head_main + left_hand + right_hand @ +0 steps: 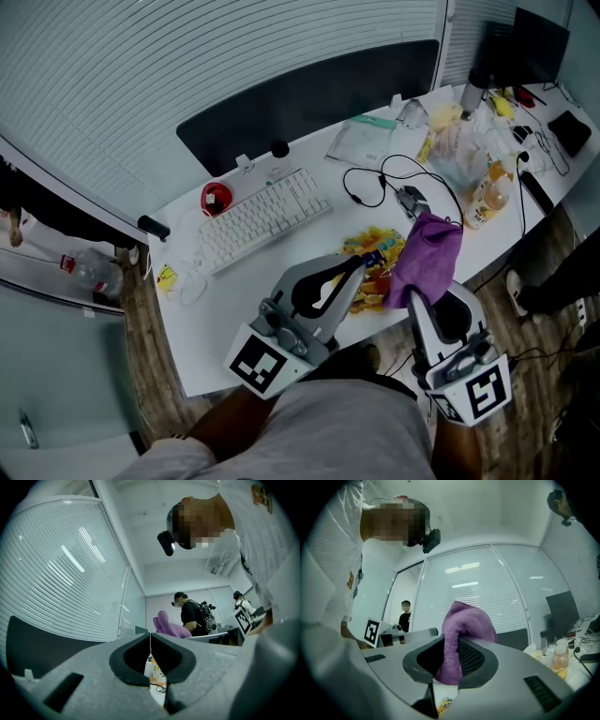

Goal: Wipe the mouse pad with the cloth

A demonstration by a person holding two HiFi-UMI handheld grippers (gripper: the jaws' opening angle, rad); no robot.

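Observation:
A long dark mouse pad (309,98) lies along the back of the white desk (234,309), behind the keyboard. My right gripper (413,298) is raised over the desk's front edge and is shut on a purple cloth (427,255), which bunches up above the jaws. In the right gripper view the cloth (465,629) fills the gap between the pads. My left gripper (359,266) hovers just left of it, above the yellow packets, its jaws closed together with nothing between them. The left gripper view also shows the cloth (167,625) beyond the closed jaws. Neither gripper is near the mouse pad.
A white keyboard (262,217) sits in front of the pad, with a red round object (216,198) to its left. Yellow snack packets (373,272) lie below the grippers. A black cable (375,183), a plastic bag (361,142), a bottle (482,202) and a monitor (525,42) crowd the right side.

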